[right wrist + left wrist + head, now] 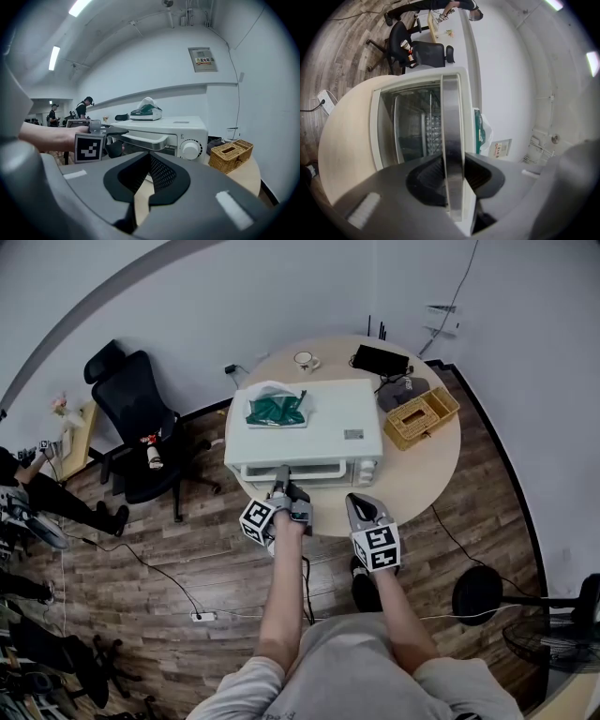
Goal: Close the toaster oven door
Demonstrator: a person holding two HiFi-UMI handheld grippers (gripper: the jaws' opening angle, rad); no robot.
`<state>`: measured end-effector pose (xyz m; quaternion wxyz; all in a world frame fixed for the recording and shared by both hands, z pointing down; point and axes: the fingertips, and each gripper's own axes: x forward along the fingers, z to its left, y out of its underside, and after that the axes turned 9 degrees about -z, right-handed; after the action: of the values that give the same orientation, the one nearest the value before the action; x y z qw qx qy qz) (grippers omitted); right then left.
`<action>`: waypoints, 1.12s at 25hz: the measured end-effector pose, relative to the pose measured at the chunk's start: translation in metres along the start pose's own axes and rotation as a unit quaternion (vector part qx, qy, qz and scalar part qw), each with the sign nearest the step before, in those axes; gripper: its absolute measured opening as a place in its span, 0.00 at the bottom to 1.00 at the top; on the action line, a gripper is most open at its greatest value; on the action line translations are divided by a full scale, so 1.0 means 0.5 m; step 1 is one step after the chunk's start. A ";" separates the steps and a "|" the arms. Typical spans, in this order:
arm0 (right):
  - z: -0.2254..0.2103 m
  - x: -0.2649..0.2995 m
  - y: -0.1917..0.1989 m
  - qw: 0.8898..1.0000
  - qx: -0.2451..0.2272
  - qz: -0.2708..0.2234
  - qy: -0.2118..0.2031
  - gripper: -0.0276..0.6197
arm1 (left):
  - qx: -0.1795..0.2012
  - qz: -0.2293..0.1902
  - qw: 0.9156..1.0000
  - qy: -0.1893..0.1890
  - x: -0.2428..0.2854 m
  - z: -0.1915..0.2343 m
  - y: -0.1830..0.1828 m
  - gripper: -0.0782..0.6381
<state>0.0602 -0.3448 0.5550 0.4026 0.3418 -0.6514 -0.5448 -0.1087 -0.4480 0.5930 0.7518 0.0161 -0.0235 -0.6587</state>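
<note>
While the door (pixel 412 131) hangs ajar, step: left tongs (pixel 452 174) pinch its handle (pixel 451 108).
Place: toaster oven (pixel 309 418) on the counter (pixel 427 474).
Right tongs (pixel 140 187): pressed together, empty.
Next: likely swing the handle inward until the door seats.

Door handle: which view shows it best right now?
Right gripper view: the door handle shows nearly whole, side-on. Left gripper view shows only a close stretch between the left tongs; in the head view it is barely visible.

White toaster oven (pixel 319 418), silver door handle (pixel 451 140), green bag (pixel 277 410), tan woven basket (pixel 422 416), pale beige tabletop (pixel 424 482), brown wood-grain floor (pixel 141 587).
</note>
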 end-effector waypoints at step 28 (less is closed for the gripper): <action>0.077 -0.078 -0.020 1.000 -0.002 -0.019 0.008 0.04 | 0.290 0.048 0.954 0.058 -0.214 -0.101 -0.037 0.34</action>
<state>0.0427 -0.2953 0.5360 0.3978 0.3579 -0.6407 -0.5506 -0.1382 -0.3450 0.5401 0.7453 0.2708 -0.1707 -0.5849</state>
